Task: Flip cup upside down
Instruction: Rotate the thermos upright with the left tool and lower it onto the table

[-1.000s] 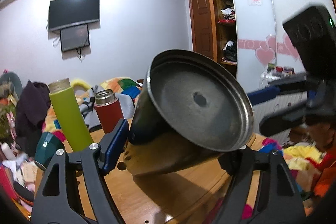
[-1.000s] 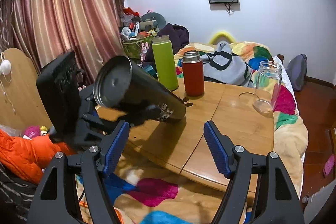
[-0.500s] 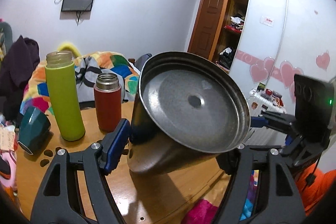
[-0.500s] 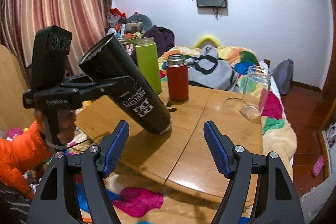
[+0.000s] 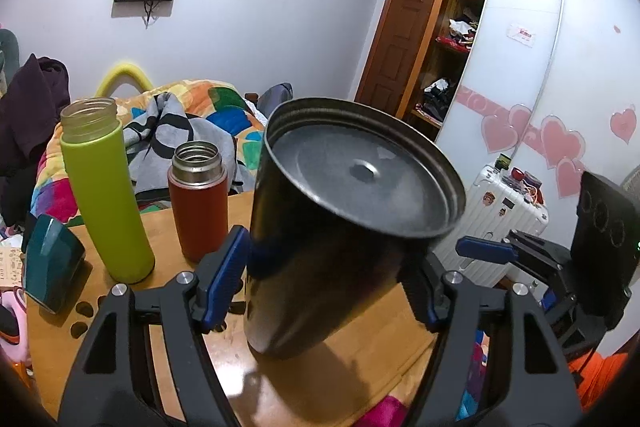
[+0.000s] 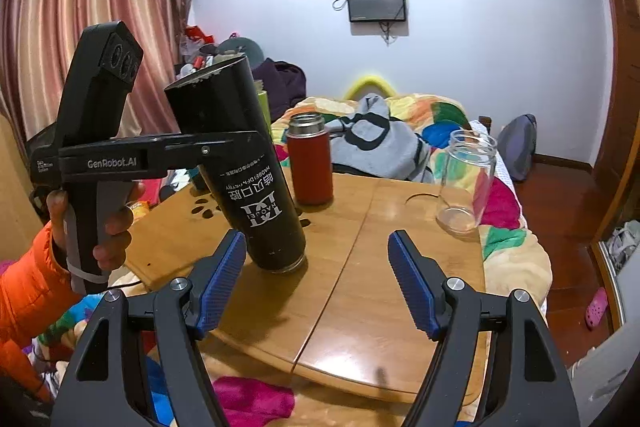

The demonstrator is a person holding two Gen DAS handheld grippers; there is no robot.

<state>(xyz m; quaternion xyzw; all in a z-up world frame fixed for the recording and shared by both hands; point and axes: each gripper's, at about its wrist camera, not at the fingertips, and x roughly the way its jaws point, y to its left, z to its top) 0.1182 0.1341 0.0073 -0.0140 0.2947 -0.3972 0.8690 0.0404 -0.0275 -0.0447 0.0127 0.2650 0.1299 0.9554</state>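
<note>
Left gripper (image 5: 326, 281) clamped on the black cup (image 6: 240, 171), cup inverted and tilted, mouth rim touching the wooden surface (image 6: 360, 287) (base up), right gripper (image 6: 316, 283) spread wide and holding nothing, just beside it, red flask (image 6: 310, 159) and glass jar (image 6: 464, 183) behind.

Cup (image 6: 244, 163) black w/ white logo & lettering, printed upside down; its base (image 5: 360, 183) dull grey metal. Left gripper (image 5: 320, 283) & right gripper (image 6: 316, 283): black frames, blue ribbed pads. Behind cup: red flask (image 6: 311, 163) w/ steel neck, lime-green bottle (image 5: 105, 195), teal mug (image 5: 50, 263), clear glass jar (image 6: 466, 183). Table (image 6: 360, 291) honey-brown wood. Blanket (image 6: 432, 123) behind table: multicolour patches, orange, green, blue. Curtain (image 6: 88, 27) pink-brown stripes. Wardrobe door (image 5: 560, 75) white w/ pink hearts. Sleeve (image 6: 28, 287) orange.
</note>
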